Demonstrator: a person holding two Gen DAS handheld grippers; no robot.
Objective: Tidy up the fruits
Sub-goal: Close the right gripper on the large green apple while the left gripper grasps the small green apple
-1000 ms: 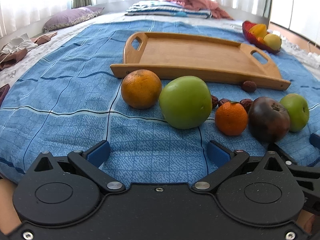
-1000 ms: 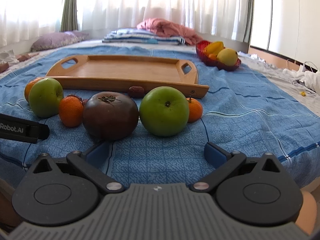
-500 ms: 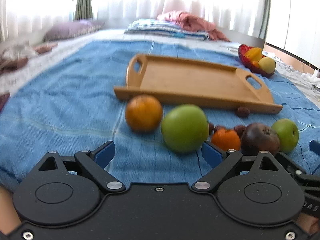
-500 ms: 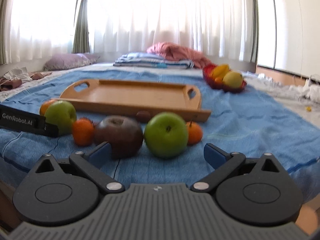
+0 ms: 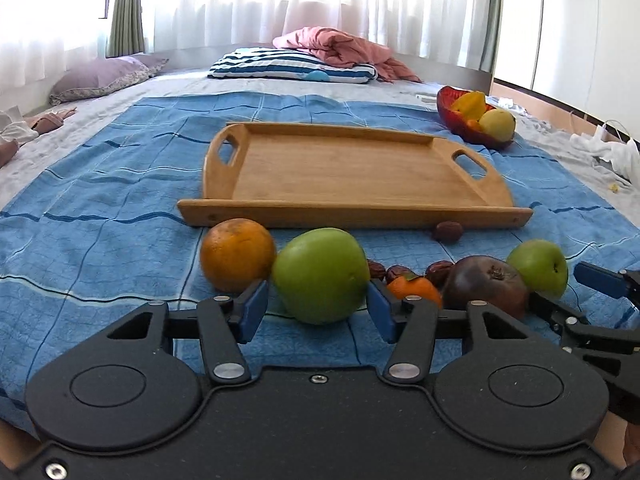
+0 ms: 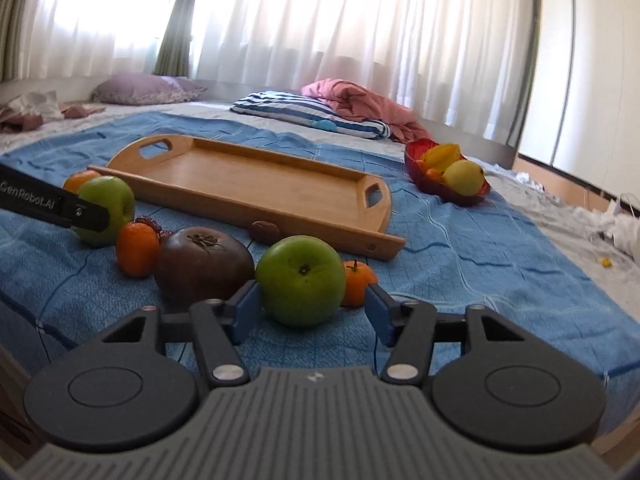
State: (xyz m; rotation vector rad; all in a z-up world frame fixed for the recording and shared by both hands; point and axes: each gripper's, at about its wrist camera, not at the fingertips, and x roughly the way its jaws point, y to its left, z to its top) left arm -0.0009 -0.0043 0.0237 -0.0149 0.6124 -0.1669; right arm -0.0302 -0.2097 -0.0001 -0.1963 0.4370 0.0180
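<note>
A row of fruit lies on the blue blanket in front of an empty wooden tray (image 5: 352, 172). My left gripper (image 5: 318, 312) is open, its fingers on either side of a large green apple (image 5: 320, 274); an orange (image 5: 236, 254) sits to its left. My right gripper (image 6: 312, 314) is open around a second green apple (image 6: 300, 280), with a dark purple fruit (image 6: 204, 266) at its left and a small tangerine (image 6: 358, 280) behind its right. The tray also shows in the right wrist view (image 6: 256, 188).
A small orange persimmon (image 5: 412, 286) and several brown dates (image 5: 448, 232) lie among the fruit. A red bowl (image 5: 472, 120) of yellow fruit stands beyond the tray's right end. Pillows and folded bedding lie at the far end of the bed.
Both grippers have moved forward and down to the fruit. Each now has a green apple between its open fingers, and the fingers stand closer together than before.
</note>
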